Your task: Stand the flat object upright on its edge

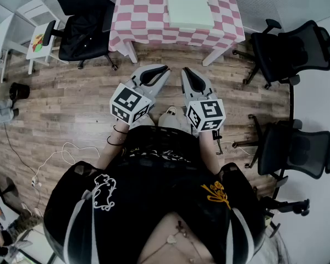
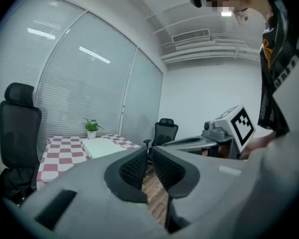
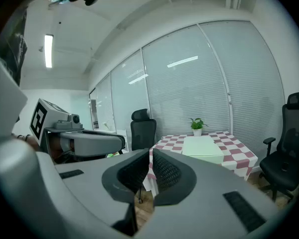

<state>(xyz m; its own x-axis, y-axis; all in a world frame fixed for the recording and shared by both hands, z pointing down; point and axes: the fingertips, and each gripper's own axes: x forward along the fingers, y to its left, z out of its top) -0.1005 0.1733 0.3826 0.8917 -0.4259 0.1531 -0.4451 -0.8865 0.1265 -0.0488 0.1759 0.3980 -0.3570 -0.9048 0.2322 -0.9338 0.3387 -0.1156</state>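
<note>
A pale green flat slab (image 1: 188, 5) lies flat on the pink-and-white checked table (image 1: 137, 15) ahead of me; it also shows as the slab (image 2: 102, 147) and the slab (image 3: 203, 147). My left gripper (image 1: 166, 69) and right gripper (image 1: 183, 70) hover side by side over the wooden floor, well short of the table. Both are shut with nothing between their jaws. In the left gripper view the left gripper (image 2: 148, 153) points toward the table, and the right gripper (image 3: 150, 153) does the same in its own view.
Black office chairs stand around: one chair (image 1: 80, 21) left of the table, two more chairs (image 1: 294, 48) on the right. A small potted plant (image 3: 197, 125) sits at the table's far end. A white side table (image 1: 36, 37) and a cable (image 1: 60, 155) lie at left.
</note>
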